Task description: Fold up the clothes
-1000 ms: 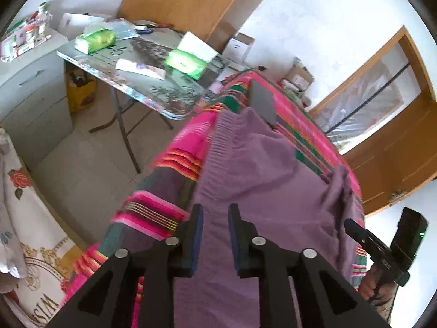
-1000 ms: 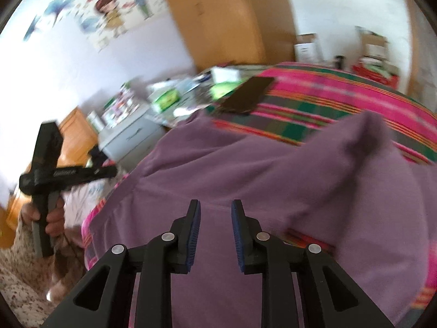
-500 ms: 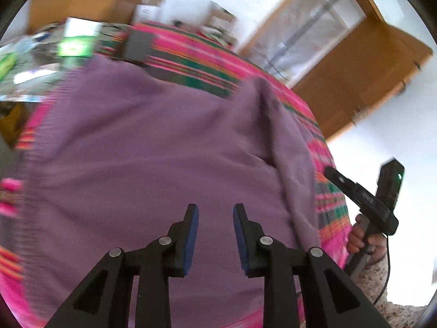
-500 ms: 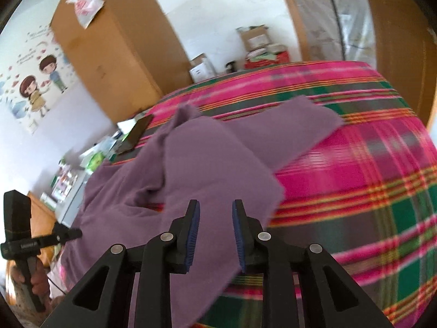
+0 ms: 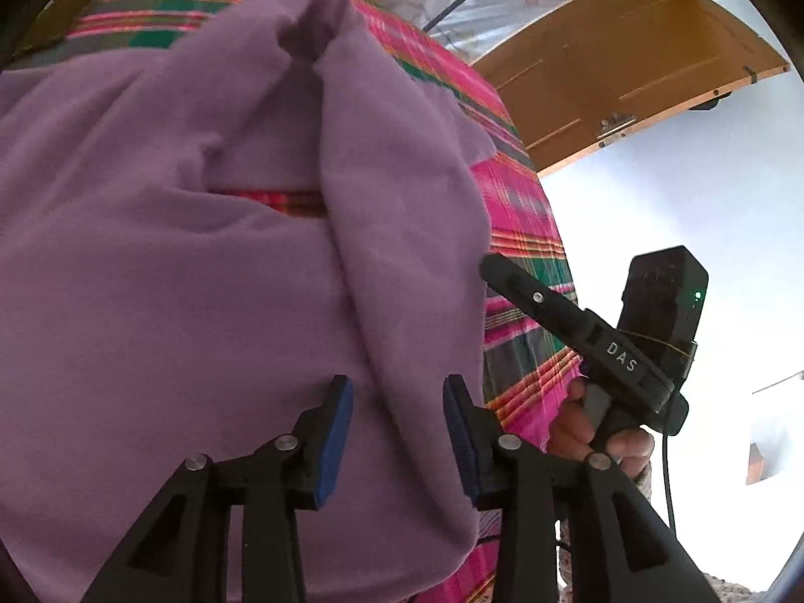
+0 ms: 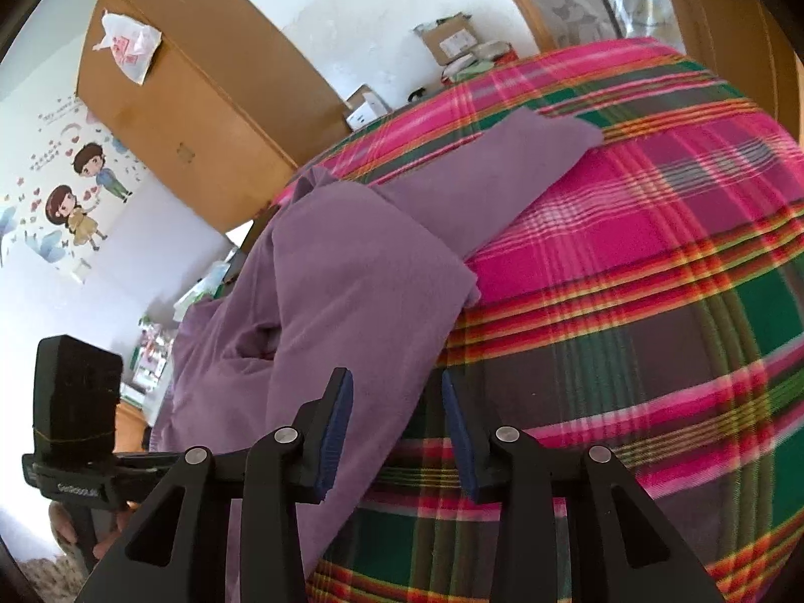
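Purple knit fabric fills most of the left wrist view: a purple garment [image 5: 201, 276] is spread over a bed covered by a plaid blanket [image 5: 522, 231] in pink, green and grey. A raised fold of the garment runs from twelve o'clock down towards six o'clock, and a narrow strip of blanket is exposed through a gap near the centre. The left gripper [image 5: 397, 432] is seen at six o'clock above the cloth, its blue-padded jaws opening; the fold lies between them in the view, but nothing is pinched by the pads. At four o'clock the other gripper's black body is seen beside the bed edge, gripped by a hand [image 5: 598, 432]. A wooden door [image 5: 628, 65] is seen at one to two o'clock.

In the right wrist view the garment [image 6: 352, 301] is laid from the centre towards eight o'clock, with one leg or sleeve stretched to one o'clock across the blanket [image 6: 653, 301]. The right gripper [image 6: 397, 427] is seen at six o'clock over the garment's near edge, its jaws opening with the hem between them but not pressed. A wooden wardrobe [image 6: 201, 100] stands at eleven o'clock, and a cartoon wall sticker [image 6: 80, 191] is seen at nine to ten o'clock.
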